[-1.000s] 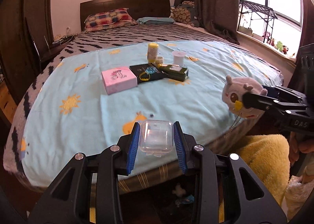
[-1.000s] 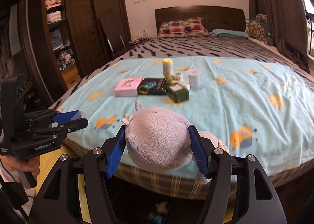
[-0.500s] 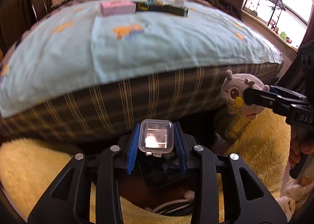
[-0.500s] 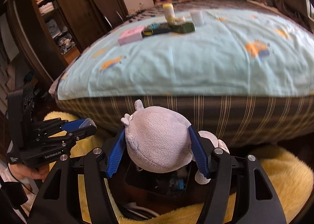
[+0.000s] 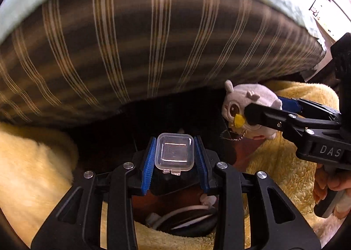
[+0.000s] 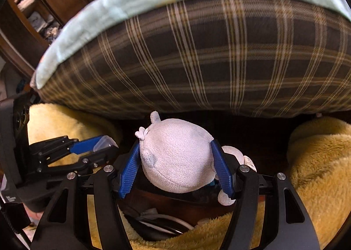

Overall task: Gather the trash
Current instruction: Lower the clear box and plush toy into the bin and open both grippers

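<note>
Both busy: our left gripper (image 5: 175,158) pinched a small clear plastic box (image 5: 174,154); our right gripper (image 6: 176,166), wider, squeezed a grey plush owl (image 6: 177,158) beside the plaid mattress (image 6: 197,59).

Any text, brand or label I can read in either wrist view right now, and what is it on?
"DAS": white letters on the black body of the right tongs, in the left wrist view; the word runs on out of sight.
Small white print on the black body of the left tongs, at the right wrist view's left edge: too small to read.
Tag on the plush owl: unreadable.
</note>
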`<state>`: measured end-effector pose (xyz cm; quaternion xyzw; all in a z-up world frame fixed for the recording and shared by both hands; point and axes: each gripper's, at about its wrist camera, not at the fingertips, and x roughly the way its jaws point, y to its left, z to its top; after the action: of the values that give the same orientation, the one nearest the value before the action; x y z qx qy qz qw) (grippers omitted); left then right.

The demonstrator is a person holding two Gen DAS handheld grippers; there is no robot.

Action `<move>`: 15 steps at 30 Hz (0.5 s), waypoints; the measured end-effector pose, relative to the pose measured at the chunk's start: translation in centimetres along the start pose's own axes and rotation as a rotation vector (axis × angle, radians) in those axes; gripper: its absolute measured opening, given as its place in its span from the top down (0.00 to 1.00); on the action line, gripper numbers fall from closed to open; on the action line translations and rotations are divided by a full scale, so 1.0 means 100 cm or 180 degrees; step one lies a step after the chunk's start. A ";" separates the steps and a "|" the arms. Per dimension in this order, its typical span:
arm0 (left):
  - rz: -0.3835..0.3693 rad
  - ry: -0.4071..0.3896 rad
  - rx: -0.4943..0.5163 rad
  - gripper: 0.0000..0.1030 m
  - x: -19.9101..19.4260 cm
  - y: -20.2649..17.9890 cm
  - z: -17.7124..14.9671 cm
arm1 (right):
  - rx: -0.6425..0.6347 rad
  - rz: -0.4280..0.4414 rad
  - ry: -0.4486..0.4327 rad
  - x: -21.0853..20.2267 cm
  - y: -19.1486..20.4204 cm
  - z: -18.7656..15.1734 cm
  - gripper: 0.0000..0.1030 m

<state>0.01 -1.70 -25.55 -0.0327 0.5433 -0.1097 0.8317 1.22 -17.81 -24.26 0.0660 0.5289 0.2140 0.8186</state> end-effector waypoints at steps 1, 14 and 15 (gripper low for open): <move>-0.0045 0.0059 -0.0035 0.68 0.005 0.002 -0.002 | 0.0009 0.0000 0.0030 0.004 0.000 -0.001 0.38; -0.0129 0.0221 -0.0191 0.68 0.029 0.022 -0.011 | 0.0189 0.0077 0.0157 0.031 -0.009 -0.008 0.37; -0.0129 0.0217 -0.0198 0.68 0.031 0.024 -0.012 | 0.0204 0.0081 0.0153 0.031 -0.009 -0.008 0.36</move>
<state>0.41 0.03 -29.22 -0.0659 0.5737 -0.1107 0.8088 1.84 -17.43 -27.49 0.0938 0.5541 0.2089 0.8003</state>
